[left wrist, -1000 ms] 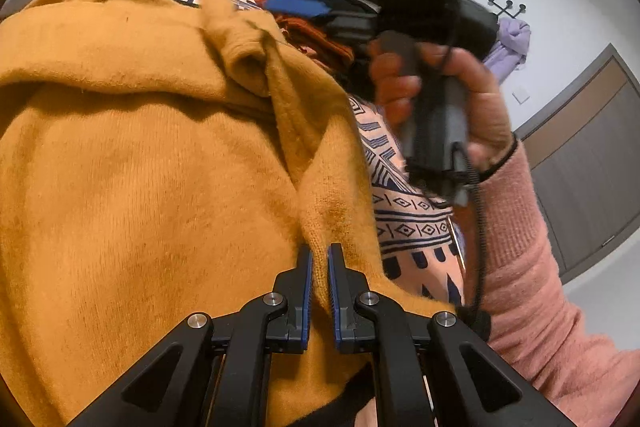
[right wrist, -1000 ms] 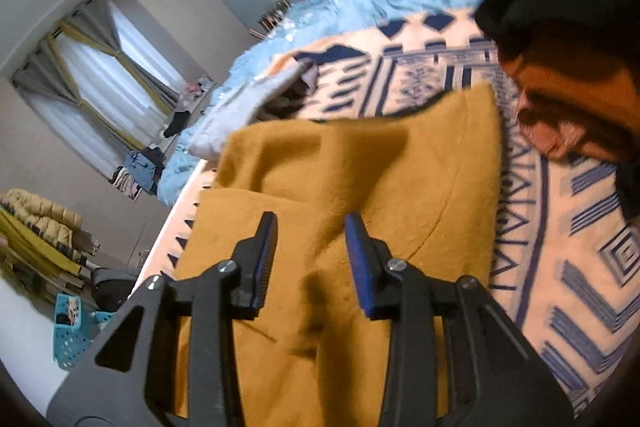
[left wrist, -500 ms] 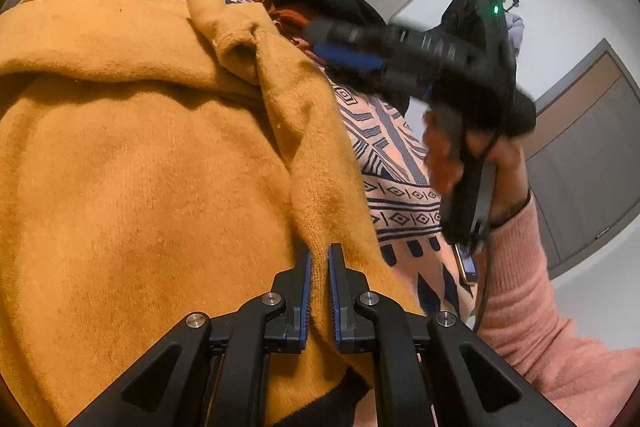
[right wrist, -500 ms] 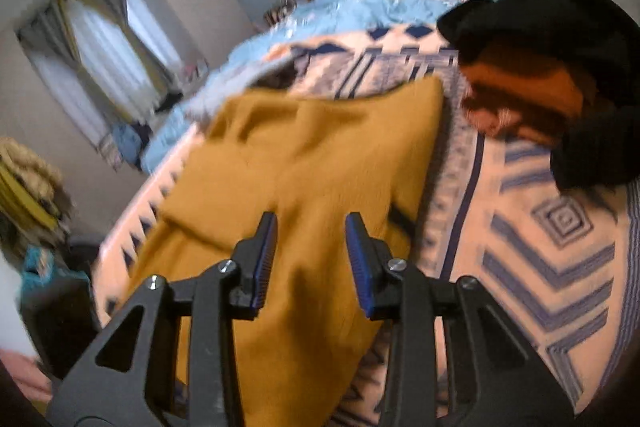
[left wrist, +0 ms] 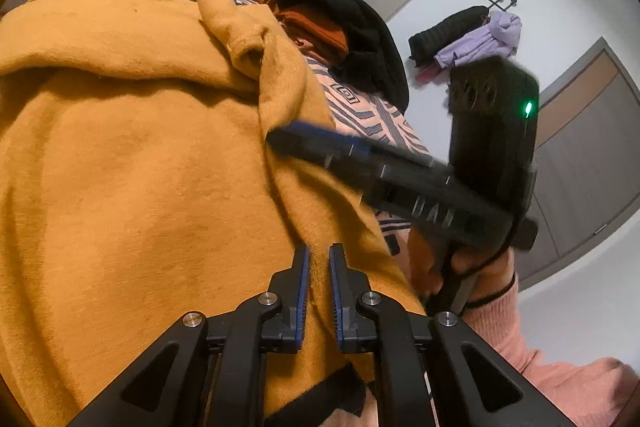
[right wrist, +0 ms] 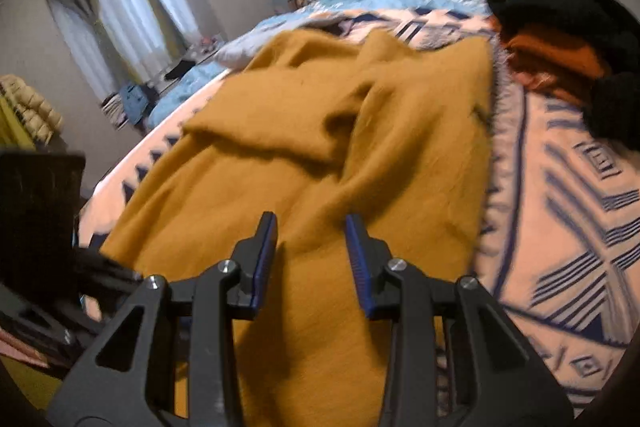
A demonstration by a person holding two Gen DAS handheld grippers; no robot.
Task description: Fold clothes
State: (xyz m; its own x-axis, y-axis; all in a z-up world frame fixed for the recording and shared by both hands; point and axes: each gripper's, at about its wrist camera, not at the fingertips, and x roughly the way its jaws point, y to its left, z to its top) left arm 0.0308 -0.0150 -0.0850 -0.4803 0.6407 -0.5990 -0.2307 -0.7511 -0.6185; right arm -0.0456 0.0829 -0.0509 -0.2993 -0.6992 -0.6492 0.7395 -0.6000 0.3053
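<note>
Nearly pressed together on the left gripper (left wrist: 319, 259): pinching a raised ridge of the mustard sweater (left wrist: 140, 167) close to its near hem, and just been easing apart, with knit caught in the narrow gap. Spread partway on the right gripper (right wrist: 310, 227): clamping nothing, hovering low over the sweater's near half, tip close against the sweater's right-hand edge when seen from the left wrist, contact impossible to confirm through the blur. Probably held this way to anchor the sweater at the hem while lining up a second grasp at its side for the next fold across. Laid out on the patterned blanket (right wrist: 560, 227), front mostly flat, one sleeve doubled back over the sweater's chest. Beyond the sweater's far right corner, a heap of black and rust clothes (right wrist: 560, 39), near it, touching or not hard to say.
</note>
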